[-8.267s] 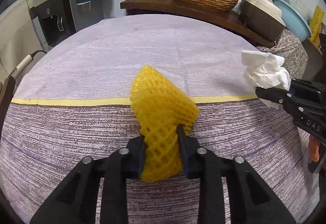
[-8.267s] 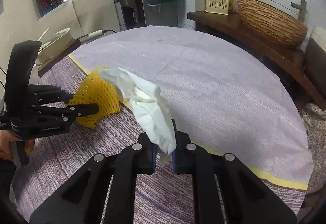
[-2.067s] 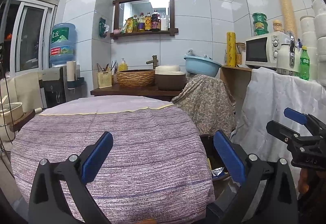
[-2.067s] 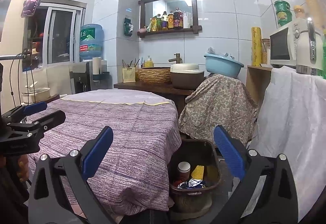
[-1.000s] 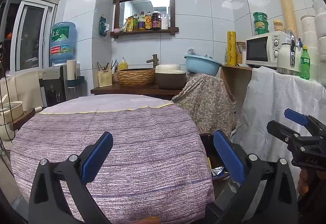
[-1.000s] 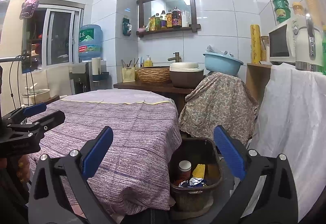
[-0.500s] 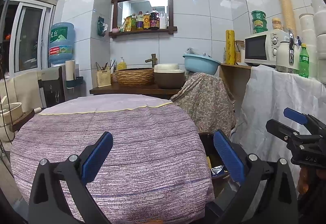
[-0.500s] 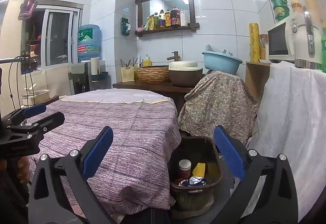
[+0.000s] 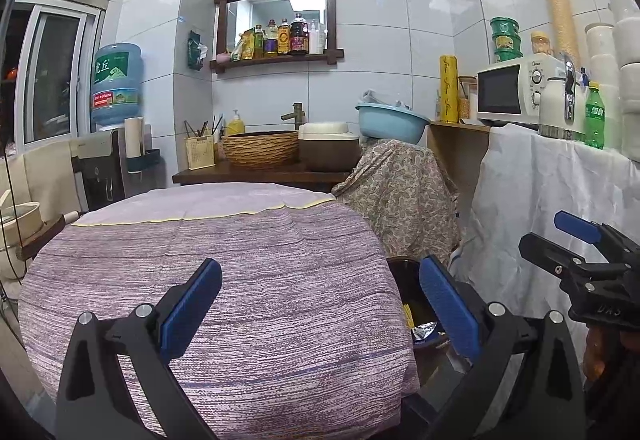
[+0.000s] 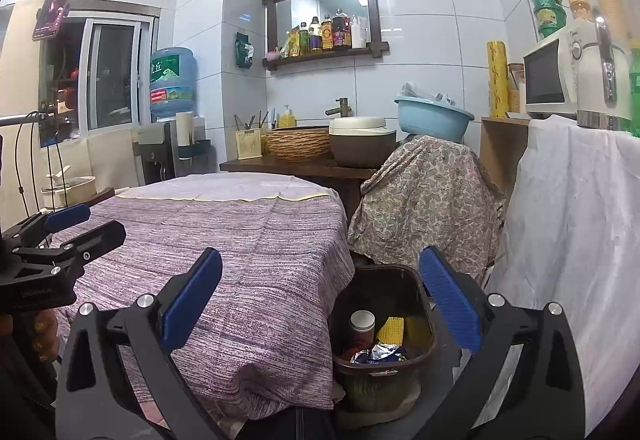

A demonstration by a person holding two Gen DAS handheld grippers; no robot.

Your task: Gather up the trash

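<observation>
Left wrist view: the left gripper (image 9: pixel 320 304) is spread wide with nothing between its two blue pads (image 9: pixel 192 306), held above the round table in a purple striped cloth (image 9: pixel 248 280). The dark brown plastic trash bin (image 9: pixel 404 280) peeks out past the table's right edge, just one crumpled foil scrap (image 9: pixel 425 331) visible in it. The right gripper (image 9: pixel 560 236) shows at the far right.

Right wrist view: the right gripper is gaping wide too, empty. Bin sits on the floor beside the table, holding one white-capped jar (image 10: pixel 362 324), one yellow foam net (image 10: pixel 391 329) and the foil wad.
</observation>
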